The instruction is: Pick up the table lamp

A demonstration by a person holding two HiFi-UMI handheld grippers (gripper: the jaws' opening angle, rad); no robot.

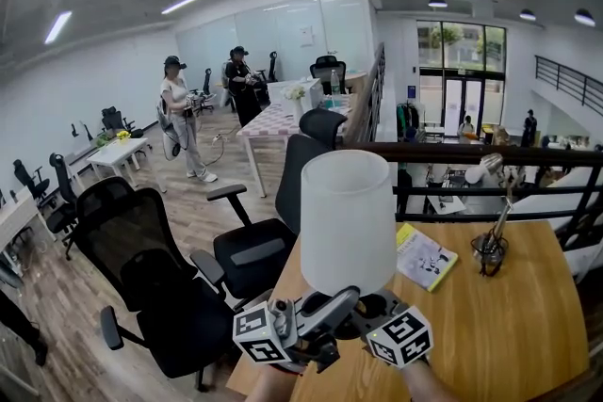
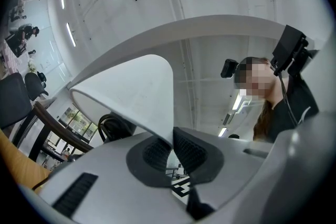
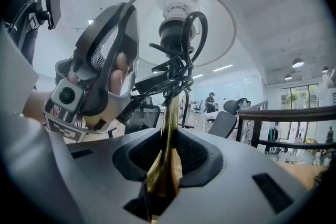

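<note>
Right gripper view: my right gripper [image 3: 165, 153] has its jaws pinched on the brass stem [image 3: 169, 113] of the table lamp [image 3: 176, 10], low down where the stem flares.
Left gripper view: my left gripper [image 2: 172, 150] nips the lower rim of the white shade [image 2: 131, 92], and the edge runs down between the two pads.
Cord: a black cord [image 3: 184, 57] is bunched round the socket, at 12 o'clock from my right jaws.
Head view: the lamp stands upright at 12 o'clock, right above my two marker cubes [image 1: 259, 334]; its base is hidden behind them.
Table: the wooden table [image 1: 509, 334] spreads from under the lamp out to 3 o'clock.
Booklet: a yellow-and-white booklet [image 1: 426, 257] lies flat on the table at 2 o'clock from the lamp.
Chairs: black office chairs [image 1: 160, 287] crowd the table's edge at 9 o'clock.
Railing: a dark railing [image 1: 528, 155] crosses beyond the table at 1 o'clock.
Far: two persons [image 1: 179, 113] stand well off at 11 o'clock.
</note>
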